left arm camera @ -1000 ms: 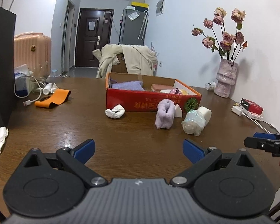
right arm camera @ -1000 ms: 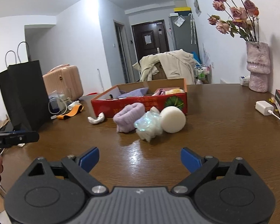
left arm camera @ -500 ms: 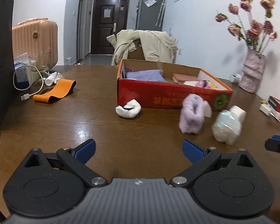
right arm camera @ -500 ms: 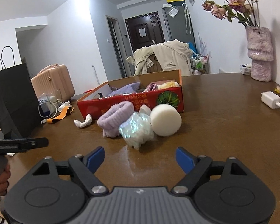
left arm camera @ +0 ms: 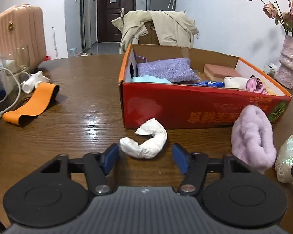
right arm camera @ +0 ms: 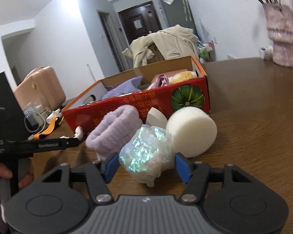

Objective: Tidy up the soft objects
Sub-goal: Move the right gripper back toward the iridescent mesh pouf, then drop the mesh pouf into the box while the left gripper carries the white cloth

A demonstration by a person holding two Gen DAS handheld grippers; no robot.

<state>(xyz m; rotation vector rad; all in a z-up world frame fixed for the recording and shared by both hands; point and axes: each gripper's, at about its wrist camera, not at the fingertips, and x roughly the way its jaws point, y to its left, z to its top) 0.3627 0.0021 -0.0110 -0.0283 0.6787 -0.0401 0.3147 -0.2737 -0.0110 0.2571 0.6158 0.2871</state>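
Ceiling light glares on the table; fisheye edges warp, blur.

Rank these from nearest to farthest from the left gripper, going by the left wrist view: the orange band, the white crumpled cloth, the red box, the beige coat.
1. White crumpled cloth: between the closing fingers of the left gripper.
2. Red box: just behind the cloth, slightly right.
3. Orange band: far left on the table.
4. Beige coat: draped on a chair beyond the table.

Bare wooden table open left of red box, orange band far left, purple fluffy roll crowding right.
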